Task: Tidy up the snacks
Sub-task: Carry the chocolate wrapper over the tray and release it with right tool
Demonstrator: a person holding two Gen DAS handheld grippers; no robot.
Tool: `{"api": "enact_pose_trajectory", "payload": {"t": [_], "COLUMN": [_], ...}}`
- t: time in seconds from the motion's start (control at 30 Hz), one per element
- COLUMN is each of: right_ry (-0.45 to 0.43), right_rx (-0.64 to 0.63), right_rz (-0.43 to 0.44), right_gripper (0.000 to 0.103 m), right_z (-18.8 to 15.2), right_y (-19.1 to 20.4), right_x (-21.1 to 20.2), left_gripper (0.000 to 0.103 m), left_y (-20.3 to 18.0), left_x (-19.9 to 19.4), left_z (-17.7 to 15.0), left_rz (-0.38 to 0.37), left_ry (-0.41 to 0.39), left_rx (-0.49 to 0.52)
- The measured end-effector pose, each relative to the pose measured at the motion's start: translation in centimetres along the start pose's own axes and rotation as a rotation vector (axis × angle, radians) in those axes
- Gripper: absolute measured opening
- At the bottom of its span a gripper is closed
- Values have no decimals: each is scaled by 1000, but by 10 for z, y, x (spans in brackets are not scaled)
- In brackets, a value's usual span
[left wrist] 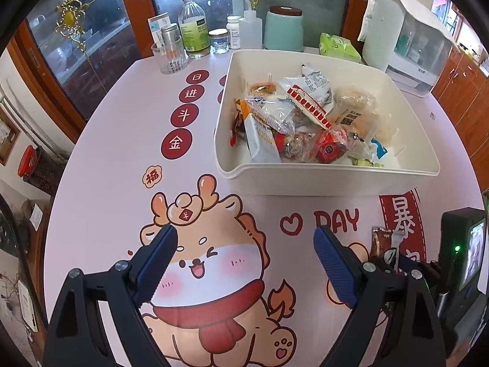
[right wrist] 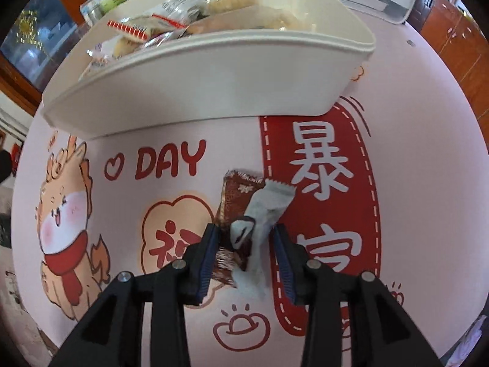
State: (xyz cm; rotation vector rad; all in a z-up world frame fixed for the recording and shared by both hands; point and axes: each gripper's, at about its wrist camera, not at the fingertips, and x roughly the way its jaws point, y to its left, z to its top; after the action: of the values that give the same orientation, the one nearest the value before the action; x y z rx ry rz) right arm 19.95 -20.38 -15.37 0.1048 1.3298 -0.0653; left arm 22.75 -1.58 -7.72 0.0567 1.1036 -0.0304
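The right gripper (right wrist: 246, 244) bracketed two snack packets (right wrist: 244, 214), their long axes running ahead toward the bin (right wrist: 214, 85); whether it was gripping them was unclear. The left gripper (left wrist: 244, 263) hung wide open, empty.

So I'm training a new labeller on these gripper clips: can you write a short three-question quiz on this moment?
1. True or false: the left gripper holds a snack.
2. What lies between the right gripper fingers? A) a glass B) a brown packet and a white packet C) a bottle
3. Where do most snacks sit?

Key:
1. False; its fingers are spread, with nothing between them.
2. B; whether the fingers already pinch them cannot be told.
3. In the white bin on the table.
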Motion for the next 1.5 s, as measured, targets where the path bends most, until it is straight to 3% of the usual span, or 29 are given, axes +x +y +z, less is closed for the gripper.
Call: {"api": "enact_pose_trajectory", "payload": {"t": [0.27,0.47,0.73,0.9,1.0,1.33,1.5], "right_ry": [-55,-119,-299,-378,-411,-411,-384], "right_rx": [-44,-20,-55,-75,-80,-49,-35], "right_rz": [-27,30,99,95,86,68,83], "right_gripper": [27,26,26,26,26,29,38], "right_z": [-13,-13,19,55,74,136,145], "right_y": [10,9,14,16,16,14,12], "right_x": [-7,-46,-128,-157,-167,-154,-145], "left_gripper": [90,90,90,90,97,102,102], "left_y": [2,1,-6,-11,-12,-21,-22], "left_x": [2,0,-15,-26,-32,-24,-18], "left_z": [-2,1,26,50,67,104,104], "left_rz": [2,2,-14,-15,-19,19,23], "left_ry": [6,1,-35,-78,-103,-129,-113], "left_rx": [4,19,27,27,26,48,43]}}
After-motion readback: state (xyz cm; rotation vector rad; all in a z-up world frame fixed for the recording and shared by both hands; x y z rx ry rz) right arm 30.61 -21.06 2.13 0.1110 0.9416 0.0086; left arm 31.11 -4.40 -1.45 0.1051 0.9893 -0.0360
